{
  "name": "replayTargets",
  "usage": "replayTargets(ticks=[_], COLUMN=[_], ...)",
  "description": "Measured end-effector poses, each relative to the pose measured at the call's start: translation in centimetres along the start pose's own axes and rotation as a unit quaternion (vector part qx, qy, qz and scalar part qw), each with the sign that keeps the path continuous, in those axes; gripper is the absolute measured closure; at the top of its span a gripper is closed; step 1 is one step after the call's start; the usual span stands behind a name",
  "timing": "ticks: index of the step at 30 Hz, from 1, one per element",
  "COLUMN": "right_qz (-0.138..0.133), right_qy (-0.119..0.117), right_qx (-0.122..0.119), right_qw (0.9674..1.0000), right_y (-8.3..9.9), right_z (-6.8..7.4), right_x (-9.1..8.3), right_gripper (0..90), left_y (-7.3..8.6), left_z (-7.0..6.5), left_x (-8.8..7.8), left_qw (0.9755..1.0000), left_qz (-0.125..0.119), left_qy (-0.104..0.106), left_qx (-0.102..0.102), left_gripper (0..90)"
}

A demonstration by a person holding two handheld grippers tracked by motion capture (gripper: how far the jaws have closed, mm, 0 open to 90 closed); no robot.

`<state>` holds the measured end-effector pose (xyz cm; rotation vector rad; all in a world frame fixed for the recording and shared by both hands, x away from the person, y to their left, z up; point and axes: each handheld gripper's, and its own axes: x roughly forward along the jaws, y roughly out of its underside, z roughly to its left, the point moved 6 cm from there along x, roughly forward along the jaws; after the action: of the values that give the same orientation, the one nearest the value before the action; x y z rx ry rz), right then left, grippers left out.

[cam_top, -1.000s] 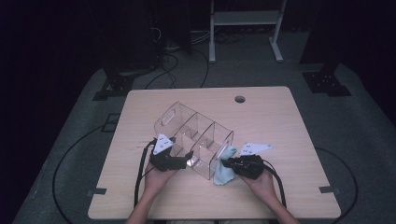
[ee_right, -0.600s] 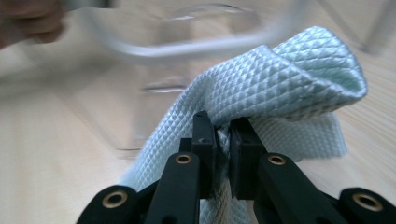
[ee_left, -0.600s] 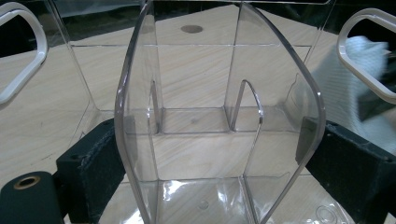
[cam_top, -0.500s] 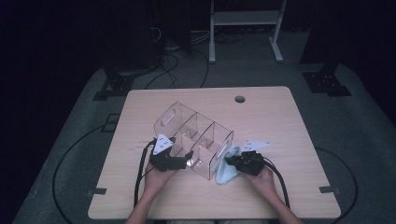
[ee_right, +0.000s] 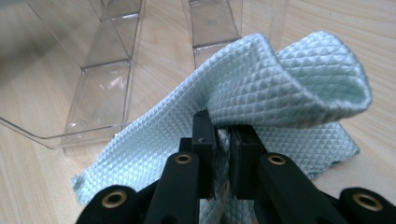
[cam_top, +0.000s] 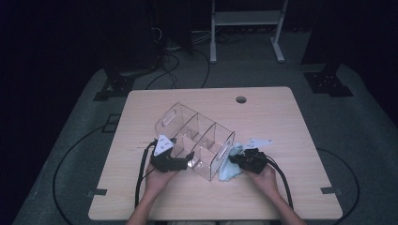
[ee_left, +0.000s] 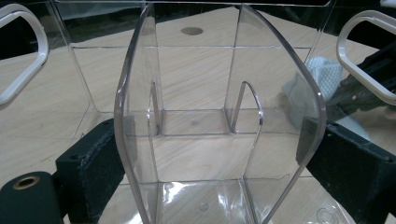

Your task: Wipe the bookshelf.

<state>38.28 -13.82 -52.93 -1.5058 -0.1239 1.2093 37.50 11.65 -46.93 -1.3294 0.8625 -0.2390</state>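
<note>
Wiping looks under way: right gripper (ee_right: 223,135) pinches a pale blue waffle-weave cloth (ee_right: 261,88) beside the clear plastic divided organizer (cam_top: 197,138) on the wooden table (cam_top: 281,117). Left gripper (cam_top: 187,157) clamps the organizer's near wall, steadying it. Next, I judge, the cloth must press against the end panel.

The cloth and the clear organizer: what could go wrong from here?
1. The right gripper pinches only a fold of the light blue cloth; it could slip out while wiping.
2. The left gripper clamps the thin wall of the clear organizer, so a hard push from the cloth might tilt or twist it.
</note>
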Motion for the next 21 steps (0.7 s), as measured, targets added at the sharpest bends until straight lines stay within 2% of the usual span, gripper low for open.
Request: replayTargets(ticks=[1, 5, 8, 9, 12, 13, 14, 17, 20, 21], right_qz=[-0.02, -0.041, -0.03, -0.003, -0.002, -0.003, -0.013, -0.049, -0.046, -0.066], right_qy=[0.008, 0.013, 0.009, 0.007, 0.001, 0.005, 0.009, 0.007, 0.006, -0.002], right_qx=[-0.012, -0.016, -0.003, 0.001, 0.011, 0.004, -0.003, 0.0, -0.001, 0.002], right_qw=[0.9997, 0.9989, 0.9995, 1.0, 0.9999, 1.0, 0.9999, 0.9988, 0.9989, 0.9978], right_y=[-1.1, -2.3, -1.4, -0.3, -0.2, -0.5, -1.0, -2.4, -2.8, -3.7], right_z=[0.2, 0.1, -0.3, -0.5, -0.6, -0.6, -0.5, -0.4, -0.6, -0.4], right_x=[-1.0, -1.9, -1.0, 0.1, 0.2, 0.0, -0.5, -2.0, -2.5, -3.6], right_gripper=[82.5, 82.5, 82.5, 82.4, 82.4, 82.4, 82.4, 82.5, 82.6, 82.6], left_y=[0.0, 0.0, 0.0, 0.0, 0.0, 0.0, 0.0, 0.0, 0.0, 0.0], left_z=[0.0, 0.0, 0.0, 0.0, 0.0, 0.0, 0.0, 0.0, 0.0, 0.0], left_x=[0.0, 0.0, 0.0, 0.0, 0.0, 0.0, 0.0, 0.0, 0.0, 0.0], left_qw=[1.0, 1.0, 1.0, 1.0, 1.0, 1.0, 1.0, 1.0, 1.0, 1.0], left_qz=[0.001, 0.001, 0.0, -0.001, 0.002, 0.002, 0.002, 0.0, 0.0, 0.0], left_qy=[0.0, -0.001, -0.002, -0.001, 0.0, 0.0, 0.0, -0.001, 0.0, 0.0], left_qx=[0.0, -0.001, 0.0, 0.0, -0.001, -0.001, -0.001, 0.0, -0.001, 0.0], left_gripper=[8.2, 8.2, 8.2, 8.2, 8.2, 8.2, 8.2, 8.2, 8.2, 8.2])
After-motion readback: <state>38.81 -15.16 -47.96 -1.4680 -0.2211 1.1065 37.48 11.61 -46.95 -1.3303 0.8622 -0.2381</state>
